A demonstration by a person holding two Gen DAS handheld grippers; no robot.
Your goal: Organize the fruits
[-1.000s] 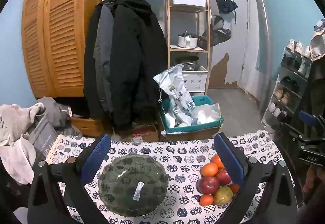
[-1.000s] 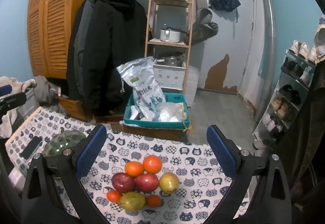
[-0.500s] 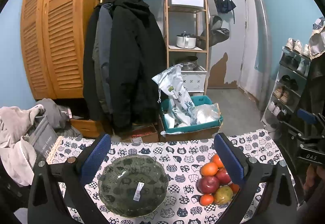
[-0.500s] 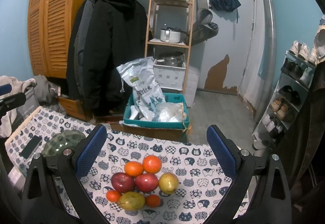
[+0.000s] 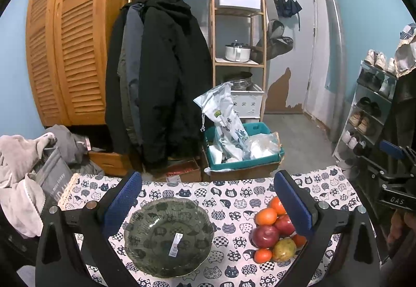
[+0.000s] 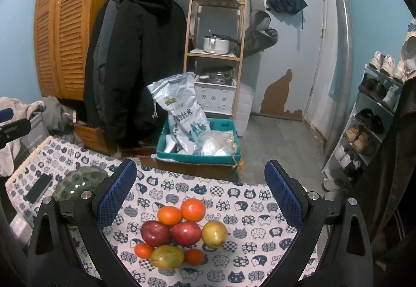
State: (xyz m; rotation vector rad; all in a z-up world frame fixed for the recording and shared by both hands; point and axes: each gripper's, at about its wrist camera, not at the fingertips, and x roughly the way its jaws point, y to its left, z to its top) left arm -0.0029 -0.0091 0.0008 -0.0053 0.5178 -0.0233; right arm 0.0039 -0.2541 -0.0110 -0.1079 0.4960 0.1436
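While your right claw (image 6: 200, 192) hangs wide open and empty directly above the fruit pile (image 6: 182, 229), nothing on the tabletop (image 6: 249, 211) has shifted in the last second; both views have barely drifted, so no fruit has been taken yet. Nearest you in that pile lie a yellow-green mango (image 6: 167, 257) flanked by two small tangerines, then two red apples (image 6: 170, 232) with a yellow pear (image 6: 214, 235) just beside them, and two oranges (image 6: 180, 211) at the far edge, all touching.

Your left claw (image 5: 208, 198) is equally wide and empty, poised over the green glass bowl (image 5: 169, 235), which holds only a sticker. The bowl sits near the pile, to its left on the cat-print cloth. Beyond the tabletop stands a teal crate (image 6: 199, 138) with a rice bag.

Judging from this stillness, the sorting has not begun; lowering the right claw onto an outer fruit looks like the sensible opening.
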